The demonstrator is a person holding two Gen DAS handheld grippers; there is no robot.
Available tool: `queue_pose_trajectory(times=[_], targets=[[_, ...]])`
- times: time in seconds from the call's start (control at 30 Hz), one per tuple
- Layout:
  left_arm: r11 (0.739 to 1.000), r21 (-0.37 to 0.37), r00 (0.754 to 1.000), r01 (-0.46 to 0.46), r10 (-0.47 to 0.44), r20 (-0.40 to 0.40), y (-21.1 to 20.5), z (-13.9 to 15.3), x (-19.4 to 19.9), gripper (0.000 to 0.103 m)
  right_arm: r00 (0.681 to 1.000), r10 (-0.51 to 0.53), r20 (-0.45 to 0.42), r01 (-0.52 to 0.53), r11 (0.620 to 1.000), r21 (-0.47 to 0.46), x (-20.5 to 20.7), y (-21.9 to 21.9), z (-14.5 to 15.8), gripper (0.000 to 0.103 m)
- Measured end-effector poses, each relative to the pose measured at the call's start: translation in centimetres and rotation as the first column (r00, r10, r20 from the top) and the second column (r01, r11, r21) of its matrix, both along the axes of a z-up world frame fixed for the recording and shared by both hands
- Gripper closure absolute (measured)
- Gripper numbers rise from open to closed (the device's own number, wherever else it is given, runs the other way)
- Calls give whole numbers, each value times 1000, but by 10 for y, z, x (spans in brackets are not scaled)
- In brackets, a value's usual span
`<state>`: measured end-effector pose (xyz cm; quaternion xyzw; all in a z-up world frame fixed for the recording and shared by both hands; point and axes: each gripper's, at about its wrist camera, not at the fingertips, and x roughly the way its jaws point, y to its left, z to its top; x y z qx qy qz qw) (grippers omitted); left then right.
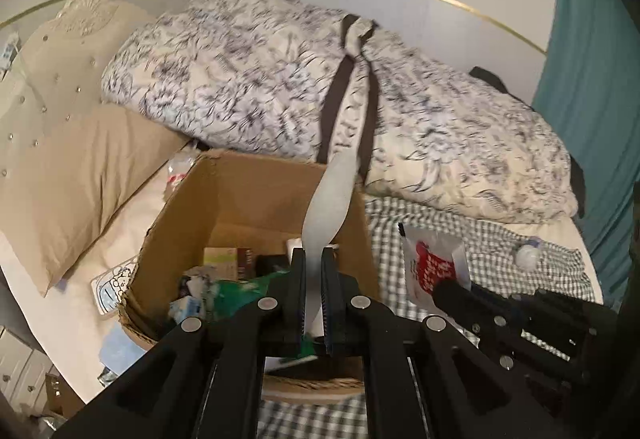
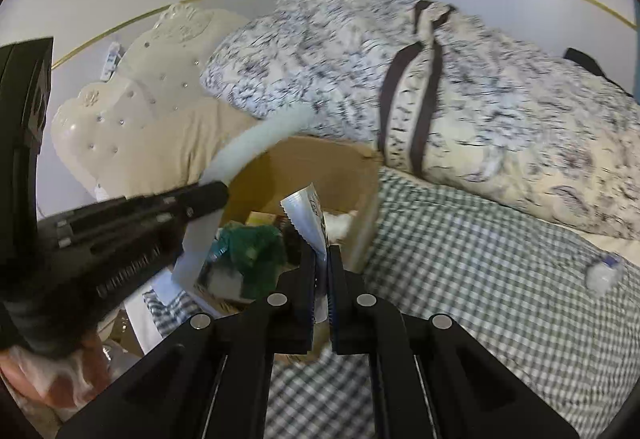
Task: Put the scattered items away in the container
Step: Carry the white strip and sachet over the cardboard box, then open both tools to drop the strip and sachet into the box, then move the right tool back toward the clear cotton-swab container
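An open cardboard box (image 1: pixel 256 195) stands on the bed and holds several items, among them a green bag (image 1: pixel 240 289). My left gripper (image 1: pixel 314 259) is shut on a long white curved piece (image 1: pixel 330 199) and holds it upright over the box; it also shows in the right wrist view (image 2: pixel 256 149). My right gripper (image 2: pixel 322 257) is shut on a white and red sachet (image 1: pixel 430 261), held at the box's right wall; the sachet shows silver-backed in the right wrist view (image 2: pixel 306 217). A small white capped item (image 1: pixel 528 255) lies on the checked cloth to the right.
A flower-print quilt bundle (image 1: pixel 280 71) with dark straps lies behind the box. A beige pillow (image 1: pixel 76 175) and a tufted headboard (image 2: pixel 132 99) are at the left. A green checked cloth (image 2: pixel 480 271) covers the bed at the right. A teal curtain (image 1: pixel 592 119) hangs far right.
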<state>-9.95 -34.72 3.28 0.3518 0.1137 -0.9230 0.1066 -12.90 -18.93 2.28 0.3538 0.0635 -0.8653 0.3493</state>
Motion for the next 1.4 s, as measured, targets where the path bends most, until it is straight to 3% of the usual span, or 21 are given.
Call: queue_pose_trajectory(times=[0.23, 0.3, 0.33, 0.37, 0.4, 0.43, 0.47, 0.5, 0.53, 0.63, 0.7, 0.83, 1.03, 1.27, 1.4], targets=[[1000, 8, 999, -28, 27, 47, -27, -29, -18, 96, 998, 27, 61, -29, 999, 25, -35, -44, -31, 98], [1000, -10, 998, -24, 25, 59, -29, -33, -22, 80, 995, 44, 87, -45, 999, 10, -43, -53, -38, 96], [998, -49, 997, -36, 39, 65, -29, -33, -23, 77, 994, 60, 91, -61, 998, 1, -46, -57, -41, 91], [994, -92, 996, -57, 63, 68, -29, -33, -23, 64, 994, 68, 84, -69, 998, 2, -48, -61, -42, 81], [987, -132, 993, -87, 97, 74, -31, -32, -24, 38, 998, 39, 54, -41, 999, 25, -49, -62, -43, 66], [982, -151, 989, -111, 123, 76, -35, -32, -23, 25, 1000, -15, 13, 14, 998, 60, -51, -60, -43, 43], [981, -146, 989, -126, 136, 61, -37, -30, -21, 8, 998, -61, -22, 62, 995, 81, -51, -55, -43, 33], [982, -136, 990, -129, 135, 38, -37, -27, -19, 7, 995, -90, -49, 93, 993, 77, -51, -47, -41, 21], [984, -128, 992, -122, 126, 21, -35, -25, -16, 7, 993, -100, -59, 102, 994, 40, -52, -36, -39, 19], [985, -141, 995, -99, 102, 11, -15, -19, -14, 6, 991, -129, -34, 126, 990, -69, -57, 2, -32, 19], [988, -142, 998, -67, 67, -4, 9, -14, -11, 0, 985, -166, -35, 162, 982, -94, -57, 28, -29, 19], [991, -136, 999, -2, -2, -33, 60, -9, -10, 0, 967, -246, -59, 238, 964, -119, -52, 85, -18, 17], [990, -105, 995, 90, -94, -38, 149, -18, -18, 0, 923, -365, -117, 355, 929, -104, -31, 182, -8, 10], [979, -86, 982, 187, -187, 3, 245, -47, -42, 0, 860, -505, -76, 502, 863, -56, -33, 297, -32, 10], [973, -96, 977, 210, -205, 60, 278, -74, -65, 0, 813, -581, -26, 580, 814, -35, -48, 351, -54, 9]])
